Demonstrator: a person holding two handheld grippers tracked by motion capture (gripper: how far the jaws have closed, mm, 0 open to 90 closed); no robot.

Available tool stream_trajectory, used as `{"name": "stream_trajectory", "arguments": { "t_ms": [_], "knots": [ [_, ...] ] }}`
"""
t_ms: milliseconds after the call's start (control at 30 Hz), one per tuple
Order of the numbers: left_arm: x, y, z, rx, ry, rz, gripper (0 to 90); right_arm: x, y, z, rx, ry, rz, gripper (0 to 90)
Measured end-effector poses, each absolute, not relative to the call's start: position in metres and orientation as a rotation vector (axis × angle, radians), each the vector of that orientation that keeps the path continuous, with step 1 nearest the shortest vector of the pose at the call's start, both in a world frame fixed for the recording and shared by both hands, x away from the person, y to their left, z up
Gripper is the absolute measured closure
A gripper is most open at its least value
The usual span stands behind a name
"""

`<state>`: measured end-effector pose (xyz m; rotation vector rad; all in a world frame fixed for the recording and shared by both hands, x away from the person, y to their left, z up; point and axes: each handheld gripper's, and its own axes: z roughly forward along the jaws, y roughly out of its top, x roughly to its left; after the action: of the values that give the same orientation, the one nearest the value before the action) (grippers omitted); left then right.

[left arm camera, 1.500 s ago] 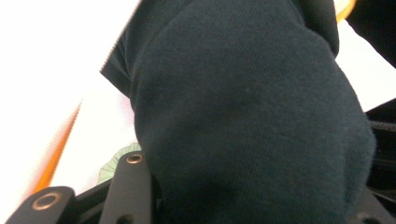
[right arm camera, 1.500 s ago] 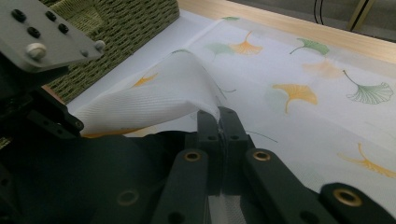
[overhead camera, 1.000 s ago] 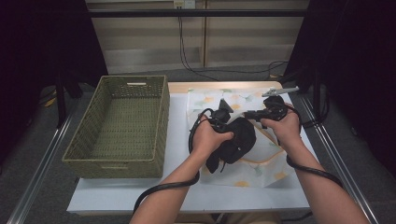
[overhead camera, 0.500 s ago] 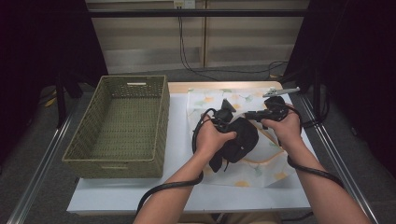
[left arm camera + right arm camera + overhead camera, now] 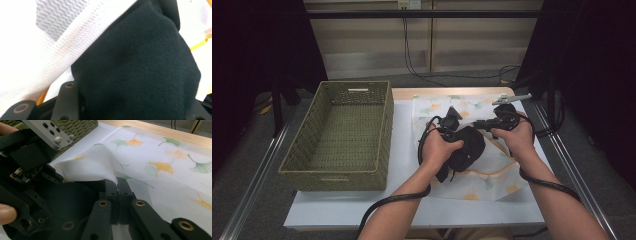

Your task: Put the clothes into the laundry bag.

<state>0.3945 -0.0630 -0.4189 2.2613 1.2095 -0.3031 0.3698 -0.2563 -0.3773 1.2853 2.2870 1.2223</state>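
Observation:
A black garment (image 5: pixel 468 146) lies bunched on a white mesh cloth with ginkgo leaves (image 5: pixel 472 107). My left gripper (image 5: pixel 457 136) is pushed into the garment (image 5: pixel 130 65). Black cloth packs the space between its jaws and hides the tips. White mesh (image 5: pixel 62 45) folds over the garment at the upper left. My right gripper (image 5: pixel 117 182) is shut on a lifted edge of the mesh cloth (image 5: pixel 85 170), just beside the garment (image 5: pixel 70 202) and the left gripper (image 5: pixel 32 157). In the high view, the right gripper (image 5: pixel 476 123) points left at the garment.
A woven green basket (image 5: pixel 384 125) stands on the left half of the white table (image 5: pixel 402 165), next to the cloth. A grey plate (image 5: pixel 511 99) sticks out above the right hand. Metal rails run along both table sides.
The left hand and the black garment have shifted slightly right, closer to the right gripper. The right gripper has kept hold of the mesh edge.

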Motion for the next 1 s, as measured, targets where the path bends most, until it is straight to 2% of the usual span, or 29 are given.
{"name": "stream_trajectory", "arguments": {
  "t_ms": [800,1000],
  "knots": [
    [0.4011,-0.0561,-0.4167,2.211,1.266,-0.235,52.1,0.369,-0.2547,-0.378,1.281,2.288,1.236,90.0],
    [0.3997,-0.06,-0.4208,2.216,1.259,-0.279,52.0,0.3695,-0.2542,-0.3784,1.279,2.287,1.232,90.0]
  ]
}}
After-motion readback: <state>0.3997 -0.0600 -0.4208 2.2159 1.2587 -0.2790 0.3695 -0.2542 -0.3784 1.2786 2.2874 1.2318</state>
